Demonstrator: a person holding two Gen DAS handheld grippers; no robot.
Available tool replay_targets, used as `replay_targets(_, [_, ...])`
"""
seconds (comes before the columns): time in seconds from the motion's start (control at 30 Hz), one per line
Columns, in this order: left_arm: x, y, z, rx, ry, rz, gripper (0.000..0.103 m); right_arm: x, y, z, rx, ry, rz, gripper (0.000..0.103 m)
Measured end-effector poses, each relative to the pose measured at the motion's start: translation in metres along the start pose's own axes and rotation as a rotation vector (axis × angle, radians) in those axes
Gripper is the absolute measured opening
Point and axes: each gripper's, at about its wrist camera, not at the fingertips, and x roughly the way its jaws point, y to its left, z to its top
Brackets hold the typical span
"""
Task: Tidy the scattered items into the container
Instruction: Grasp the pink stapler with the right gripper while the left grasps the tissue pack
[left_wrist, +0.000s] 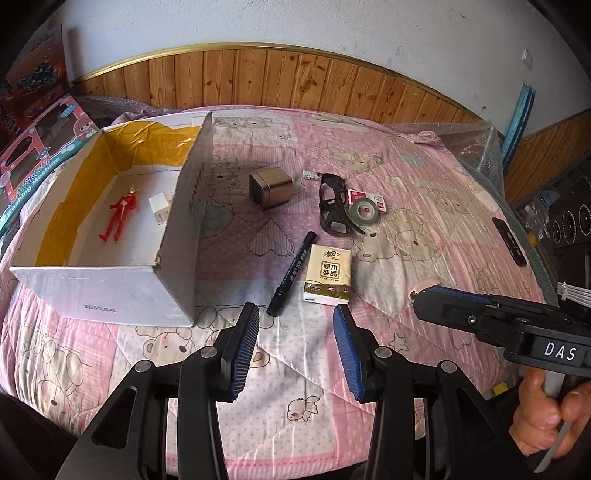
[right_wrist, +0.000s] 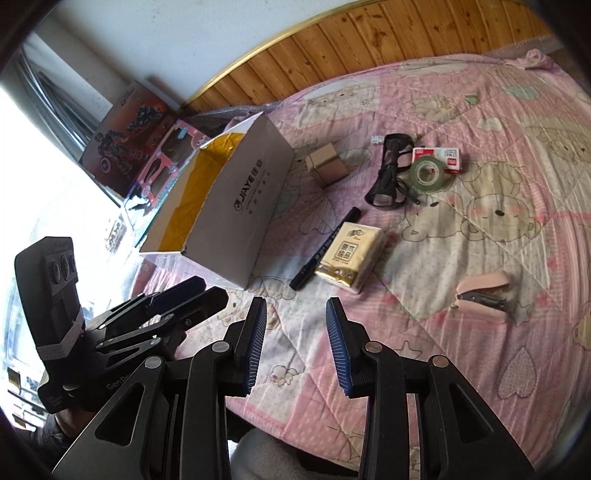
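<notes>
Both the left gripper (left_wrist: 297, 325) and right gripper (right_wrist: 295, 317) hover released and empty at the frame's bottom, the tissue pack (left_wrist: 327, 275) just above, the box (left_wrist: 110, 206) at left.

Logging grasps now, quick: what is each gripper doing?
Left gripper: open, holding nothing.
Right gripper: open, holding nothing.

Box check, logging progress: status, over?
Left gripper and right gripper open, empty. Box holds red figure, white charger. Marker, tissue pack nearest, still out. Nothing blocking.
</notes>
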Motion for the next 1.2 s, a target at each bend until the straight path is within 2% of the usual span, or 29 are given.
replay_targets(0.2, [0.028, -0.008, 0.005, 0.011, 0.03, -0.02, 0.044, -0.007, -0.052, 0.001, 0.121, -0.021, -0.093, 0.037])
replay_targets(0.4, [0.051, -0.015, 0.009, 0.013, 0.061, -0.046, 0.044, -0.009, -0.093, 0.001, 0.182, -0.011, -0.273, 0.038])
replay_targets(0.5, [0.058, -0.017, 0.01, -0.001, 0.074, -0.064, 0.044, -0.008, -0.113, 0.0, 0.216, -0.003, -0.326, 0.038])
replay_targets(0.67, [0.07, -0.023, 0.009, -0.006, 0.095, -0.084, 0.044, 0.001, -0.139, 0.001, 0.264, 0.009, -0.317, 0.038])
replay_targets(0.8, [0.08, -0.027, 0.009, -0.016, 0.112, -0.098, 0.044, 0.018, -0.14, 0.001, 0.226, 0.048, -0.35, 0.038])
replay_targets(0.93, [0.087, -0.026, 0.01, -0.032, 0.115, -0.097, 0.044, 0.027, -0.125, -0.007, 0.167, 0.121, -0.326, 0.038])
replay_targets(1.0, [0.089, -0.022, 0.011, -0.044, 0.12, -0.097, 0.044, 0.035, -0.11, -0.016, 0.138, 0.183, -0.248, 0.039])
replay_targets(1.07, [0.092, -0.02, 0.012, -0.052, 0.123, -0.094, 0.044, 0.036, -0.098, -0.025, 0.121, 0.205, -0.194, 0.039])
replay_targets(1.2, [0.099, -0.018, 0.013, -0.045, 0.13, -0.082, 0.046, 0.025, -0.09, -0.037, 0.066, 0.184, -0.262, 0.041])
